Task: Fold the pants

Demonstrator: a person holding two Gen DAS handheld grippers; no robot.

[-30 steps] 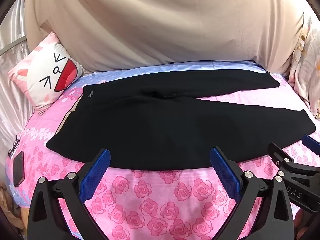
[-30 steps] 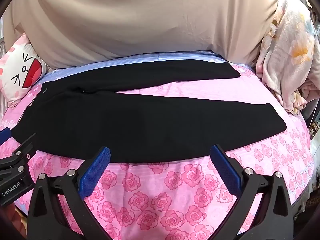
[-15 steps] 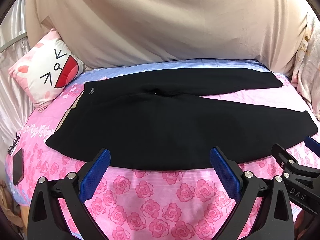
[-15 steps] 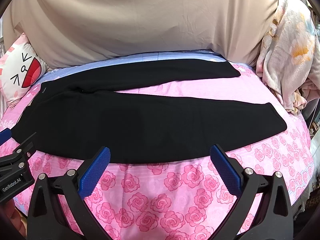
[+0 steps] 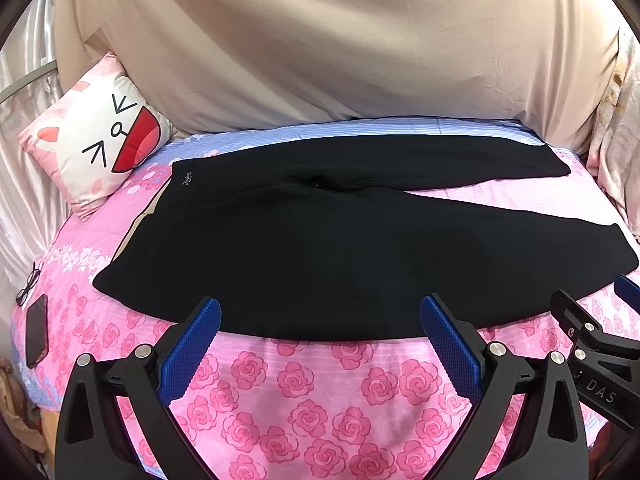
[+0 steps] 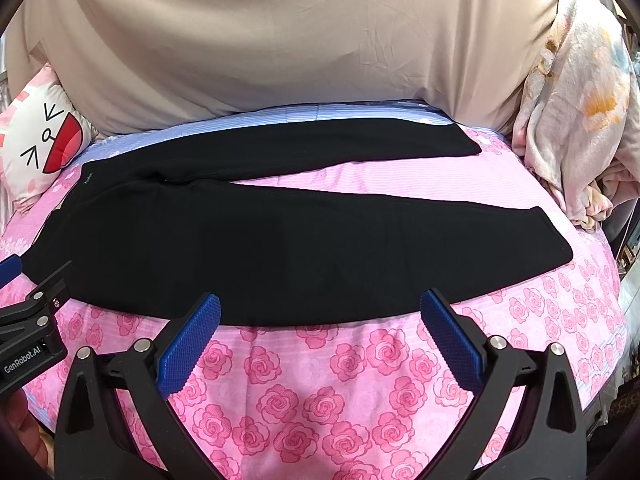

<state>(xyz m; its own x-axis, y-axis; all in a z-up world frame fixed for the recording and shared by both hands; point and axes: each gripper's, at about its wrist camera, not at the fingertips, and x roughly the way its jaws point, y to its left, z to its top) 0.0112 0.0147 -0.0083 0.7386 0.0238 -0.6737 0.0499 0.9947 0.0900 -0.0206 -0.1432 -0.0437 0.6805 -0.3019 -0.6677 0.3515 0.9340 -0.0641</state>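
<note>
Black pants (image 5: 320, 240) lie flat on the pink rose-print bed (image 5: 304, 392), waistband at the left and the two legs spread apart toward the right. They also show in the right wrist view (image 6: 280, 240). My left gripper (image 5: 320, 312) is open and empty, hovering at the pants' near edge. My right gripper (image 6: 320, 308) is open and empty, at the near edge further right. The right gripper shows at the lower right of the left wrist view (image 5: 592, 344). The left gripper shows at the lower left of the right wrist view (image 6: 32, 312).
A cartoon-face pillow (image 5: 100, 140) leans at the back left. A beige sheet (image 5: 320, 48) hangs behind the bed. A floral blanket (image 6: 580, 120) is heaped at the right. Glasses (image 5: 29, 289) and a phone (image 5: 37, 330) lie at the bed's left edge.
Both grippers have drawn back slightly and risen, so the pants sit a little further off in both views. Both stay open. The pants have not moved.
</note>
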